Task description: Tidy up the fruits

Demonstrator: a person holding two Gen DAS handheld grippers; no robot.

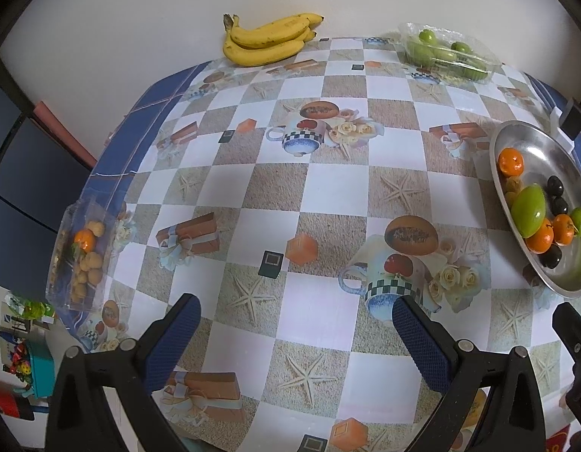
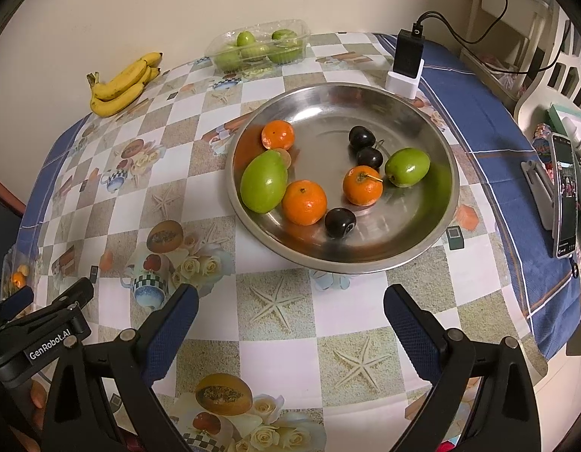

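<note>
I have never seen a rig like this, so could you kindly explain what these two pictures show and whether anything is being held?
A person holds a two-finger gripper in each hand; a fisheye camera on each looks along its fingers. The left gripper and the right gripper are both open and hold nothing. On the checked tablecloth stands a steel plate with oranges, green fruits and dark fruits. Bananas and a clear box of green fruit lie by the wall; another clear box sits at the table's left edge.
</note>
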